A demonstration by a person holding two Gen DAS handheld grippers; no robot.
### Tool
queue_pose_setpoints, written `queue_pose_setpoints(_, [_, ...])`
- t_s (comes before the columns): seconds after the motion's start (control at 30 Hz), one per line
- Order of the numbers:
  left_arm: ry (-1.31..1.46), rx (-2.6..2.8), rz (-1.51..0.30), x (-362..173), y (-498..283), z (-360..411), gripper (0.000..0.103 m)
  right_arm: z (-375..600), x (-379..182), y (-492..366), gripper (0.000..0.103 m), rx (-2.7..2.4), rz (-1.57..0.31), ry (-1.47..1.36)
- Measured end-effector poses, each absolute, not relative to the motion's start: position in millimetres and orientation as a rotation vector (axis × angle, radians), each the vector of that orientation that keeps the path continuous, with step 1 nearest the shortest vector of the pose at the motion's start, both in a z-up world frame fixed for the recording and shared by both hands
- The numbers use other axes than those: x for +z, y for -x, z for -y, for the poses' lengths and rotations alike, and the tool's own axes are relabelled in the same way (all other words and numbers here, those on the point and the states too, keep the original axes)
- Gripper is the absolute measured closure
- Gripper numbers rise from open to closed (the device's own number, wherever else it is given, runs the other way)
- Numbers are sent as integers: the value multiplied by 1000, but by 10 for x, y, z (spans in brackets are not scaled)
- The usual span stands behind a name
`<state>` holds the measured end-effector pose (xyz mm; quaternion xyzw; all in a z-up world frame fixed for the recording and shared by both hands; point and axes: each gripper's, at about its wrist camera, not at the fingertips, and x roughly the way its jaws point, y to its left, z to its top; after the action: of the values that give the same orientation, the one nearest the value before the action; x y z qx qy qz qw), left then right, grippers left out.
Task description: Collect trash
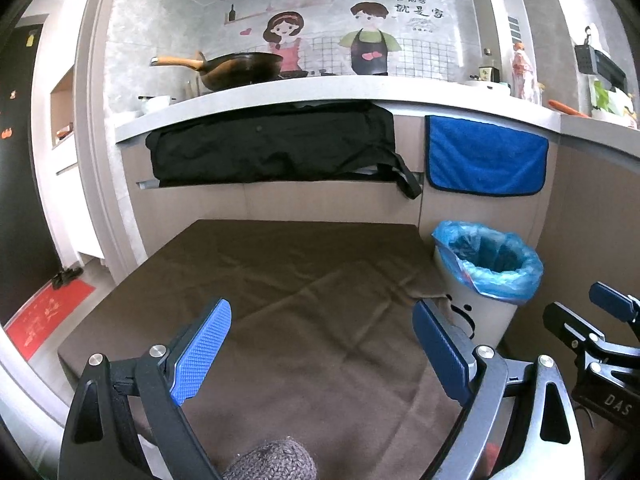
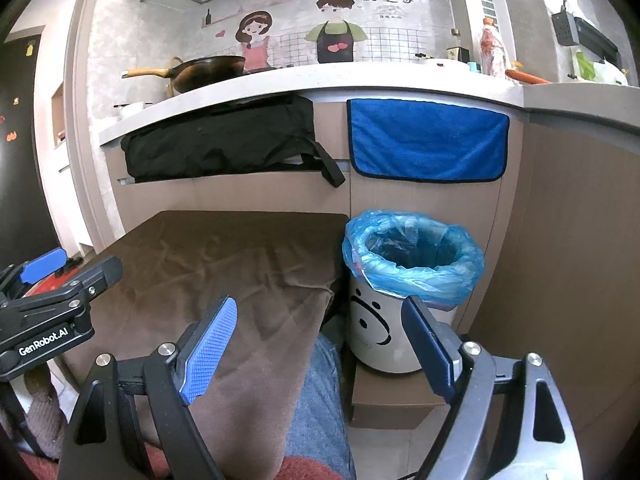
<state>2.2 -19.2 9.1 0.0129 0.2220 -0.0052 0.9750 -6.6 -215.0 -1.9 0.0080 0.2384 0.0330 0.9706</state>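
the left black-framed gripper with blue textured pads (image 1: 322, 350) is held level, its jaws spread wide with nothing between them. the right black-and-grey gripper with blue pads (image 2: 320, 350) sits just beside it, equally wide and empty.

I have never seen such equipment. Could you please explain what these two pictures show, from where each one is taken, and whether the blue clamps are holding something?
There is no robot here. A person holds a two-finger gripper in each hand, and each gripper carries a wide-angle camera looking forward along its fingers. One picture comes from the left gripper, the other from the right gripper. Both stand open and hold nothing. Below them is a table under a brown cloth; no trash is visible on it. Beside the table stands a white bin with a blue bag and a smiling face drawn on it. Behind is a kitchen counter with a wok.
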Motion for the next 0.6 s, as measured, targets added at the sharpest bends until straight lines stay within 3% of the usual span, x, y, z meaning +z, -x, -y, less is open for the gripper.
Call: queue_pose_setpoints(0.6, [-24,-17,-444,96,8,245,11,2177,-10,60,21,67,-478,-15])
